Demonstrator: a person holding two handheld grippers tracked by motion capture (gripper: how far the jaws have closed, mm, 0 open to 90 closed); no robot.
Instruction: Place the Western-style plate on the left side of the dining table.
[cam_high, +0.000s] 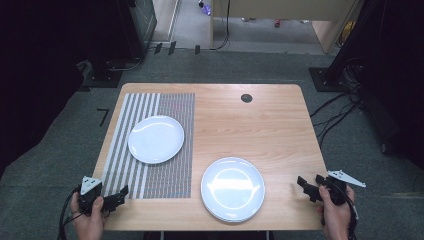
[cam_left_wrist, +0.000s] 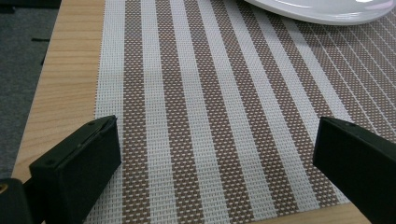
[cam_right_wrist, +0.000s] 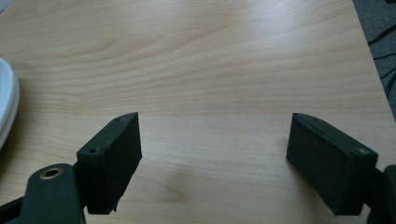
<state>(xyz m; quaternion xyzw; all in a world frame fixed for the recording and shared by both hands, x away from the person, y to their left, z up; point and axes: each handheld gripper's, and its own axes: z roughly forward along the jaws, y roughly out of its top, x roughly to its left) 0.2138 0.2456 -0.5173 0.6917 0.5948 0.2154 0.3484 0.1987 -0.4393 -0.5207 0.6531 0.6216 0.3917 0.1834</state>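
Two white plates (cam_high: 156, 139) (cam_high: 233, 188) on a pale wood-grain table (cam_high: 270, 125); a brown-and-white striped woven mat (cam_high: 150, 145) covers its left side. Black grippers (cam_high: 121, 192) (cam_high: 310, 186) at the near corners.

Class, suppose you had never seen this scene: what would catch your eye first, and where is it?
Two white plates stand out: one plate on the striped placemat at the table's left, and a stack of plates on bare wood near the front edge. The left tool and right tool wait open at the near corners.

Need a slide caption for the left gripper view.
Open left tool poised over a striped placemat, with a white plate's rim at the far edge.
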